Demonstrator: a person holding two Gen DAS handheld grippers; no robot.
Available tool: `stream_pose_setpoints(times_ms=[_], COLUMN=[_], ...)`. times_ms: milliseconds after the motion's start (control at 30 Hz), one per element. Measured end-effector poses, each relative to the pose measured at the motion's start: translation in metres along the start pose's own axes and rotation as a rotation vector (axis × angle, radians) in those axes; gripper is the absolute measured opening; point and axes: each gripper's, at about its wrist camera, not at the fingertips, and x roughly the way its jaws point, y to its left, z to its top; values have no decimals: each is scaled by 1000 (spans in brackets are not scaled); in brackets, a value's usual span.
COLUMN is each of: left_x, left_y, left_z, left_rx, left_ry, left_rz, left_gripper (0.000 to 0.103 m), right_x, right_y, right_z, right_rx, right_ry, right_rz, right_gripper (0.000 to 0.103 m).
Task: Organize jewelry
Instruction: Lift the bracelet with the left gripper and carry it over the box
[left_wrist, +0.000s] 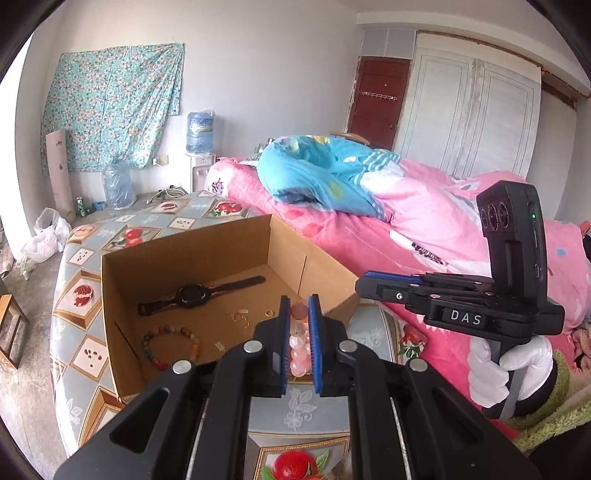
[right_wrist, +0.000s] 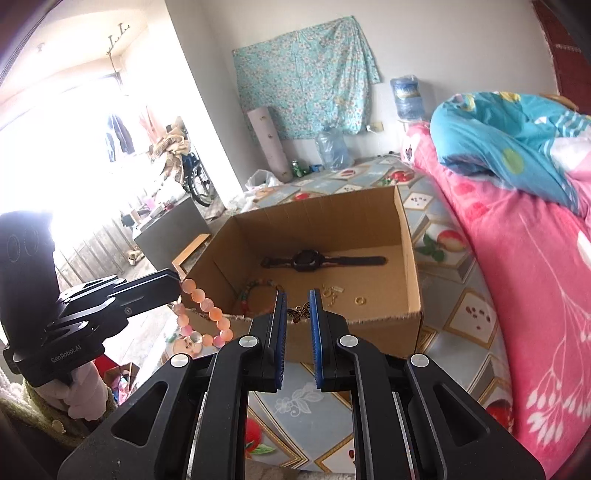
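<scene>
An open cardboard box (left_wrist: 207, 240) (right_wrist: 412, 258) stands on the patterned table. Inside lie a black watch (left_wrist: 192, 295) (right_wrist: 306, 260), a multicoloured bead bracelet (left_wrist: 162, 347) (right_wrist: 255, 288), small gold pieces (left_wrist: 240, 316) (right_wrist: 332, 291) and a gold ring (left_wrist: 269, 313) (right_wrist: 359, 300). My left gripper (left_wrist: 299, 306) (right_wrist: 177, 284) is shut on a pink bead bracelet (left_wrist: 299, 347) (right_wrist: 207, 314), which hangs by the box's near edge. My right gripper (right_wrist: 298, 299) (left_wrist: 364, 284) is shut on a small bronze butterfly charm (right_wrist: 300, 313) over the box's near rim.
The table's fruit-print cloth (left_wrist: 85, 295) (right_wrist: 472, 302) shows around the box. A bed with pink bedding (left_wrist: 369, 229) (right_wrist: 535, 277) and a blue quilt (left_wrist: 317, 173) runs along the right. Water bottles (left_wrist: 118, 184) and bags stand on the floor at the far wall.
</scene>
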Motion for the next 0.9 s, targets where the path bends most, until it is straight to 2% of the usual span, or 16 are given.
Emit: stream_pose_setpoints(times_ms=[100,167,233,367,467,600,667,733,900], left_x=[6,13,26,53,70,91,98,102,115], left_y=[8,17,27,51,66,82,88,94,104], left_z=[16,25,31,35,36,37,36,36,37], left_rx=[5,-6,-30,-99,-125,-160,-173,-185,-216], left_ry=[-14,-15,-1,51,90,160,181,195,234], left_rz=[21,30,44,73,87,90,87,83,83], left_gripper=[9,9,9,9,9,9,9,9,9], right_x=[5,18,44,100,141,175,180,175,150], right_y=[-4,-10,-18,-21,-28,-29,-28,-31,-41], right_z=[24,41,57,70,75,72,72,75,92], right_rx=[-28,-34,-30,-42,-60,-147,-181,-193,-158], right_ry=[-6,28,98,256,370,465,472,452,335], right_rz=[26,54,83,74,30,-70,-105,-104,-84], right_gripper=[10,10,10,10,10,10,12,13,14])
